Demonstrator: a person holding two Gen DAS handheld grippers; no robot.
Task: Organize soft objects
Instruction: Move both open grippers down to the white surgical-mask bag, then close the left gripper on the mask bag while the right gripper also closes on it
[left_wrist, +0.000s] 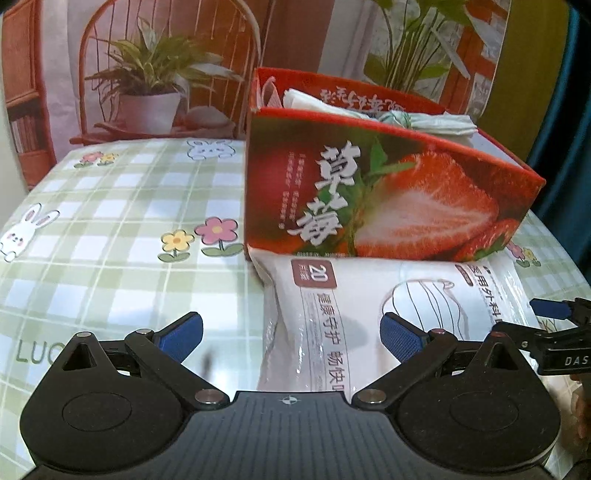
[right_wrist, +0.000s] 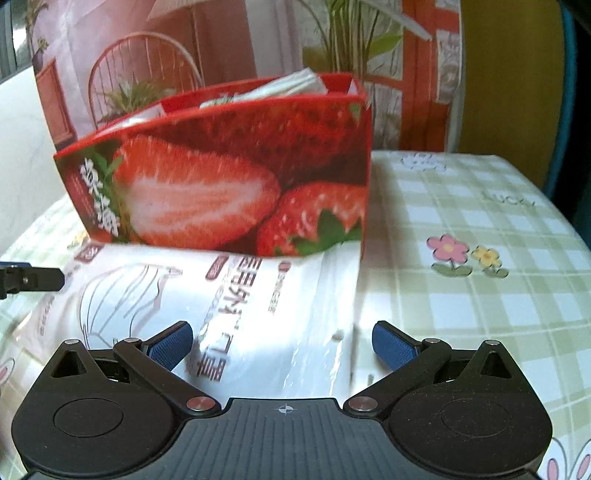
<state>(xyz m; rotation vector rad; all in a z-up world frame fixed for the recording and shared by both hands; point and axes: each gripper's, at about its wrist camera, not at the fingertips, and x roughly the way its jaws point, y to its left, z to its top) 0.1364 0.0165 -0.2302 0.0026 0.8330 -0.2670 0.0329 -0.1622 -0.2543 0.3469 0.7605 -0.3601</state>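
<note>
Both jaws released: left gripper (left_wrist: 291, 336) and right gripper (right_wrist: 282, 341) should pinch the mask pack (left_wrist: 369, 306) edges, then lift it into the box (left_wrist: 369, 199).

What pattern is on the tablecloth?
The tablecloth has a green-and-white check with cartoon flowers and rabbits, clearest in the left wrist view.

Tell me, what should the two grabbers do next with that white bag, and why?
Probably close on the white mask pack and lift it. Both the left gripper and right gripper are open right over it, and the pack lies on the table against the strawberry box, which already holds other soft things.
</note>
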